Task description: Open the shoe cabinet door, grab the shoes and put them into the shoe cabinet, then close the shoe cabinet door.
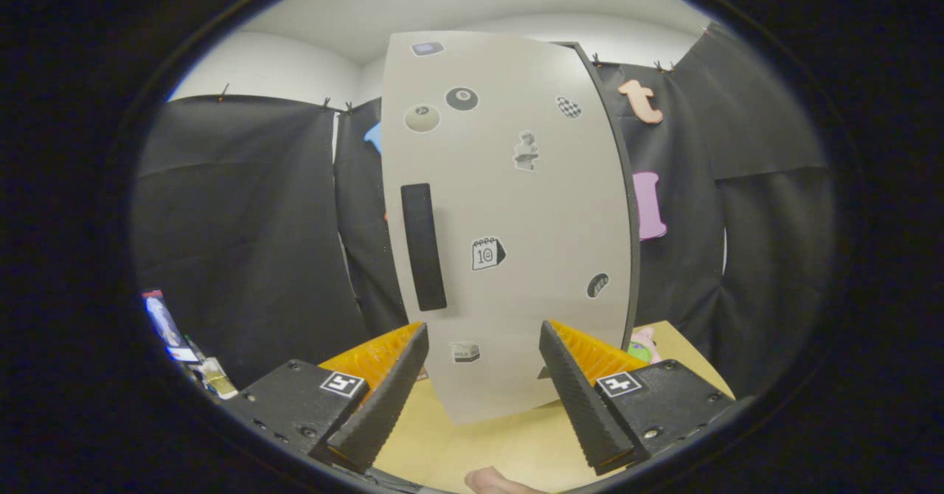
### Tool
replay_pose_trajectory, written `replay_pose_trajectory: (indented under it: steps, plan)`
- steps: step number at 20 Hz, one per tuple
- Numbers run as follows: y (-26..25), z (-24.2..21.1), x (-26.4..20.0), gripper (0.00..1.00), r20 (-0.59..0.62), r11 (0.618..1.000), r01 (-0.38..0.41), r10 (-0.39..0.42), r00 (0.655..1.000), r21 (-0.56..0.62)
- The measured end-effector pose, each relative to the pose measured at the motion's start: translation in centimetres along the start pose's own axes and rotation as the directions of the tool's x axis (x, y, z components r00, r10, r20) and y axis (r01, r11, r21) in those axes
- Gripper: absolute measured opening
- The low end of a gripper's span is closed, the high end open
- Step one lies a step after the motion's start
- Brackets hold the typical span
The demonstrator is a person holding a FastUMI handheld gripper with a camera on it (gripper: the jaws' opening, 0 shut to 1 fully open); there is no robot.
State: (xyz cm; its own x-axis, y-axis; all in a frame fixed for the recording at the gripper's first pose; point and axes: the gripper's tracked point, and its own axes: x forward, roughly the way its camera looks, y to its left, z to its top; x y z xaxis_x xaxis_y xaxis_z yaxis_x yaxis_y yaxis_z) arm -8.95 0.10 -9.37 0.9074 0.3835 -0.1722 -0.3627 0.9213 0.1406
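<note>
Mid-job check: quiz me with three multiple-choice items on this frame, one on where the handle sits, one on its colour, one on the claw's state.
1. Where is the long upright handle on the pale grey cabinet door?
A. beyond the claw's left finger
B. between the fingers
C. under the table

2. What colour is the handle?
A. orange
B. black
C. pink

3. What state is the claw in?
A. shut on the handle
B. shut on nothing
C. open

Key: 1 A, it stands above the left finger; 2 B, dark bar on grey; 3 C, fingers apart with door and wooden tabletop between.

cabinet door (516, 221): 1 | door handle (423, 247): 1 | door stickers: 8 | gripper (483, 398) fingers: 2, apart
</note>
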Motion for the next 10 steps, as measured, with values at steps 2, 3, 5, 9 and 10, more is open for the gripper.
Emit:
replay_pose_trajectory:
  steps: [2, 3, 5, 9, 10]
  plan:
    - [0.0, -0.1, -1.2, 0.97, 0.018, 1.0, -0.008, 0.008, 1.0, 0.008]
    - [0.0, -0.1, -2.0, 0.97, 0.032, 1.0, -0.015, 0.014, 0.999, 0.013]
    - [-0.1, -0.2, -3.9, 0.97, 0.063, 0.999, -0.029, 0.027, 0.998, 0.035]
    - [-1.8, 0.2, -9.2, 0.97, 0.158, 0.998, -0.014, 0.003, 0.987, 0.068]
    - [-3.0, 0.6, -10.6, 0.97, 0.191, 0.997, 0.017, -0.031, 0.981, 0.075]
